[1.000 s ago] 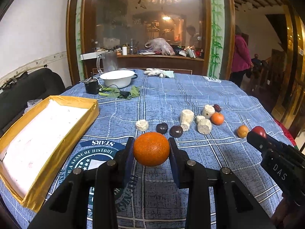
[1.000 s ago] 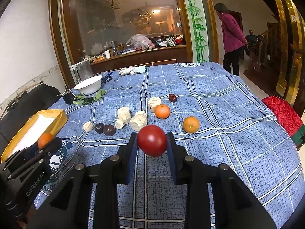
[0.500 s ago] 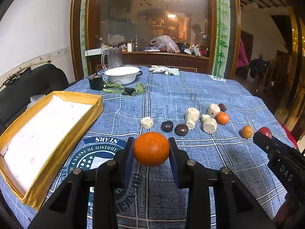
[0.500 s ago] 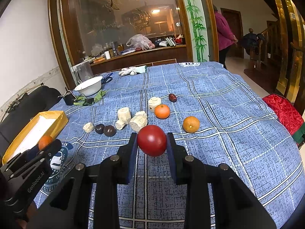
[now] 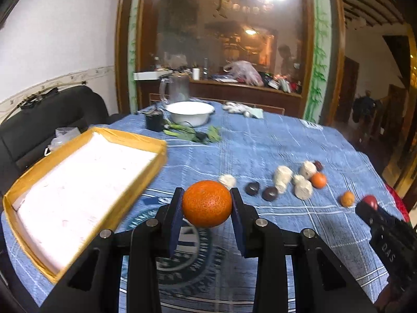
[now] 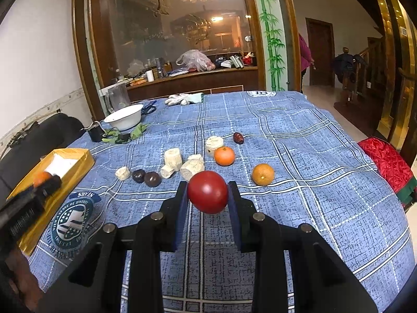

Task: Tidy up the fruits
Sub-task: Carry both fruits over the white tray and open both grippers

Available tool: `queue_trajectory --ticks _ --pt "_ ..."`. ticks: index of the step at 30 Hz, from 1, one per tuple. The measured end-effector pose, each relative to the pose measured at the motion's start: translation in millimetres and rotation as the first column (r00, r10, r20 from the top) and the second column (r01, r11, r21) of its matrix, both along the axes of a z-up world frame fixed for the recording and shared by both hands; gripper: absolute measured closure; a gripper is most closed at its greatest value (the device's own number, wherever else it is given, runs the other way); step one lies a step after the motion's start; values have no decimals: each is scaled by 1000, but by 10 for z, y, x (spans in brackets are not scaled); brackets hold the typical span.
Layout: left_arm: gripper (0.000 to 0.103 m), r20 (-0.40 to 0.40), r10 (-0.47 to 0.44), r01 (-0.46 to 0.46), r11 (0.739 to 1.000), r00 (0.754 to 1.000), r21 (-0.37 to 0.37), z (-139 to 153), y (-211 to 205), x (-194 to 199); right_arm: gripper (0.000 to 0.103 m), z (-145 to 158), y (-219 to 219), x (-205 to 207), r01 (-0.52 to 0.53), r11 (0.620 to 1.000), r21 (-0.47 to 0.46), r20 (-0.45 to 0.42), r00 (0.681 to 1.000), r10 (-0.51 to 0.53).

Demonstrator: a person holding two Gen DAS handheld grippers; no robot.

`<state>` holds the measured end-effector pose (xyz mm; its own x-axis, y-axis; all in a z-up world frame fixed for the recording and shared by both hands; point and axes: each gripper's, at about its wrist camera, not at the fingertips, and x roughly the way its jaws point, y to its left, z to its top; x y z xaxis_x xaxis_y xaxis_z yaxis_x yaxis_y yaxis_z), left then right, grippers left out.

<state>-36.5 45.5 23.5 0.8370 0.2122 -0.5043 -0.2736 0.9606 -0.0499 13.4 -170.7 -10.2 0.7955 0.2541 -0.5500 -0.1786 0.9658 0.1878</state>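
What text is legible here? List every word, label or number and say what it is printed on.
"DAS": white letters on the body of the right gripper, seen from the left wrist view.
"STARS": upside down on the round emblem printed on the blue tablecloth.
Ring lettering around that emblem: too small to read.
White lettering on the left gripper body in the right wrist view: blurred, unreadable.
Second emblem at the table's far edge: unreadable.

The left gripper has swung toward nine o'clock with its orange — the yellow box now lies nearer its fingers. From the right camera, that orange sits over the box.
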Motion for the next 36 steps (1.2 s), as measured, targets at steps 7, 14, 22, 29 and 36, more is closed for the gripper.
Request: queue_trajectory --ticks 7,14,22,29,36 --pt "69 -15 127 -127 992 992 2 84 504 -167 72 90 309 -19 -154 988 10 -47 987 154" --pt "69 -90 282 -281 959 955 19 58 1214 -219 71 286 1010 23 -359 933 -4 -52 932 358" --pt "69 -232 368 -377 926 900 9 -119 1872 -226 71 409 2031 246 -547 837 22 -75 834 547" --pt "69 -315 407 -427 904 857 7 -297 2180 -307 71 114 3016 573 -618 786 6 -180 773 608" --pt "68 -346 441 -463 886 828 23 -335 2312 -337 71 -127 3361 903 -596 802 -30 -263 779 570"
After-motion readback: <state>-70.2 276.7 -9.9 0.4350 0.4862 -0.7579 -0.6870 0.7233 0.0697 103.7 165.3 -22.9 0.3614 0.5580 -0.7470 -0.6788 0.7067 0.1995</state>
